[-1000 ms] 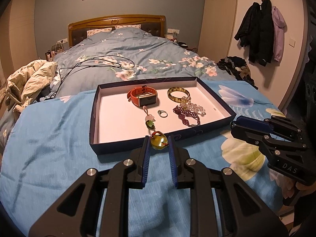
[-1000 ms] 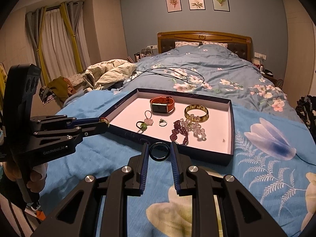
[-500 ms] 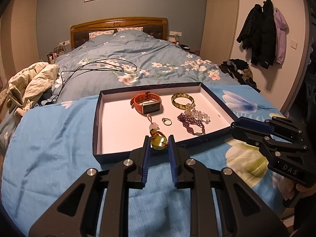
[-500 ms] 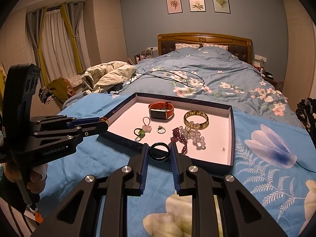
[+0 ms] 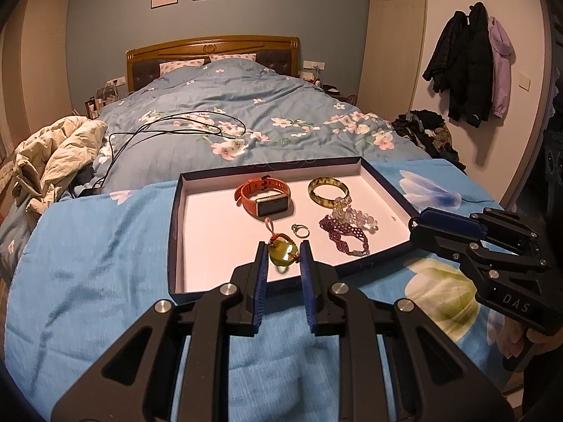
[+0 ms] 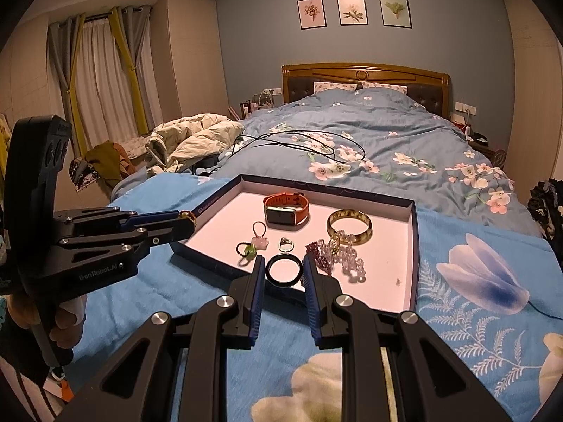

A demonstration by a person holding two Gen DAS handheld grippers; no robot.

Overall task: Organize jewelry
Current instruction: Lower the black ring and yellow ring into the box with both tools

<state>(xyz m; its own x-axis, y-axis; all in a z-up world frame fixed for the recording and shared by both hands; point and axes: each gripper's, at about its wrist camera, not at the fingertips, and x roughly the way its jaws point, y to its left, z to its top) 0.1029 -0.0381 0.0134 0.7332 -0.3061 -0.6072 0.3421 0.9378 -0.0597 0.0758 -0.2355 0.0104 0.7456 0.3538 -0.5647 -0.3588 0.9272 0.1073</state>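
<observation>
Two hand-held grippers hover over the near edge of a shallow dark-blue tray (image 5: 174,218) that lies on a blue floral bed cover (image 5: 88,263). On the left, the left hand-held gripper (image 5: 283,258) has its jaws narrow, clamped on a yellow-green stone pendant (image 5: 282,256) with a red cord, held just above the tray's near wall. Inside the tray, from left to right, lie a small pink and green charm (image 6: 254,246), an orange watch (image 6: 286,209), a small ring (image 6: 285,244), a purple bead bracelet (image 6: 318,255) touching a pale bead bracelet (image 6: 346,253), and a yellowish bangle (image 6: 349,227) behind them. On the right, the right hand-held gripper (image 6: 284,271) is also narrow, pinching a black ring-shaped bangle (image 6: 284,270) upright-tilted above the tray's near edge.
</observation>
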